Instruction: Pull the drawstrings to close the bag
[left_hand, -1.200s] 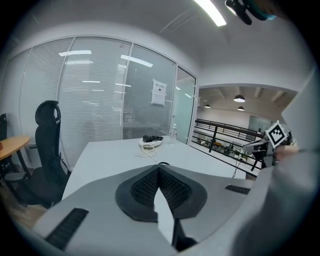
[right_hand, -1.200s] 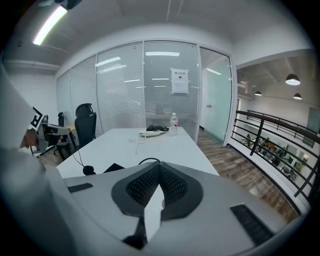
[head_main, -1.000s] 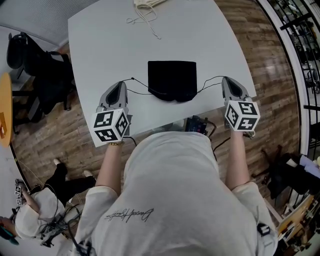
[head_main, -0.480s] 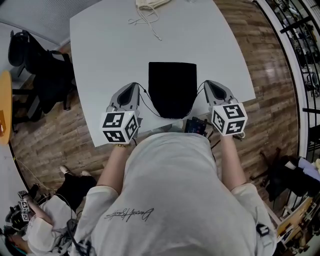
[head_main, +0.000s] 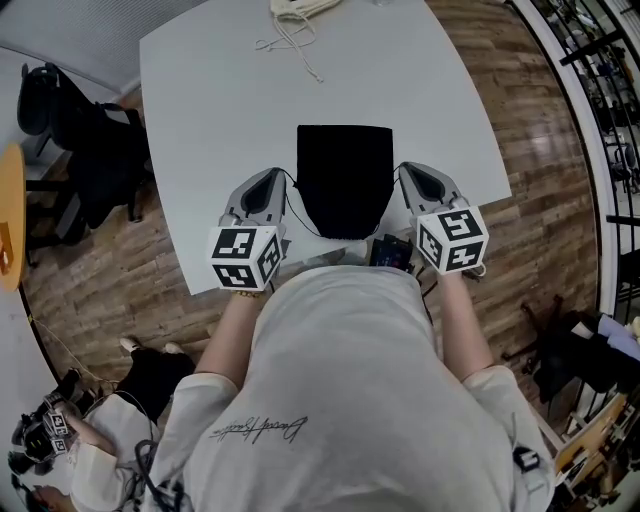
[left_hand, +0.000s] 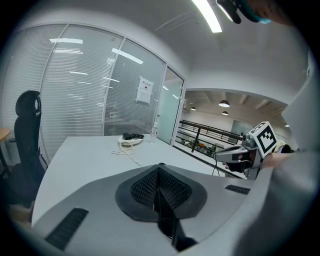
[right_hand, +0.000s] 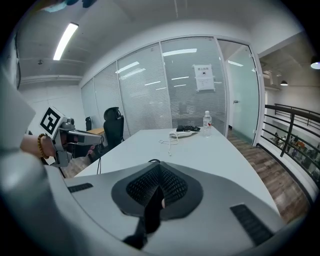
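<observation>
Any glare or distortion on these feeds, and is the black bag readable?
Head view: even light, fisheye curves the table edges, black bag is a featureless dark patch. Left gripper view: dark round vignette, bright ceiling strip light. Right gripper view: same vignette.

The person is wearing a pale grey short-sleeved T-shirt (head_main: 340, 400) with a line of dark script (head_main: 255, 428) running across its back, and a beaded bracelet (right_hand: 41, 146) on the wrist behind the left gripper (head_main: 272, 178). The left gripper and the right gripper (head_main: 408, 172) are showing smooth grey shells tapering towards the claw — a white cube (head_main: 245, 258) printed with black square markers is sitting at the rear of each, farthest from the claw. The claw's pads (left_hand: 145, 187) are showing a dark mesh texture, and dark ribbed strips (left_hand: 67, 227) are lying on the shell to either side behind them.
</observation>
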